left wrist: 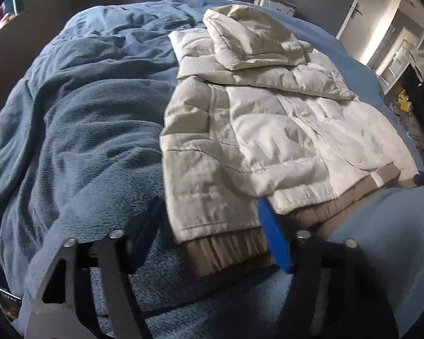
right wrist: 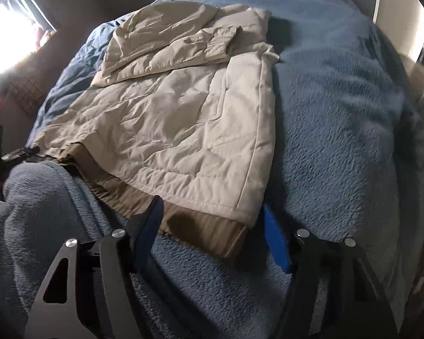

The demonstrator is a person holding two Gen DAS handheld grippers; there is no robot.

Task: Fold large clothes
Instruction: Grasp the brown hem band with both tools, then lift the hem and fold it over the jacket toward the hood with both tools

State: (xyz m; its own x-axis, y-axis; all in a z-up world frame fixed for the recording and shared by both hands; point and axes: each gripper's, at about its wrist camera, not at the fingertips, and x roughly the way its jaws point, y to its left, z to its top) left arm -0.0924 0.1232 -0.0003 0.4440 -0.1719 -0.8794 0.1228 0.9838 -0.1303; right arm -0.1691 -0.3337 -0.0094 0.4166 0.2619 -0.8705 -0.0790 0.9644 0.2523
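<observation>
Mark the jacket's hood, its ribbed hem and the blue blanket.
hood (left wrist: 251, 39): left wrist view, its quilted top.
ribbed hem (right wrist: 200, 226): right wrist view, tan band between the fingers.
blue blanket (right wrist: 339, 113): right wrist view, bare fleece.

Bed (left wrist: 353, 65), blue fleece blanket (left wrist: 84, 141), cream puffer jacket (left wrist: 254, 130)

A cream quilted jacket (left wrist: 268, 130) with a tan ribbed hem (left wrist: 229, 248) is seen on a blue fleecy blanket (left wrist: 79, 130). Blue pads (right wrist: 277, 243) are borne by black gripper frames. A white door (left wrist: 361, 8) is shown.
</observation>
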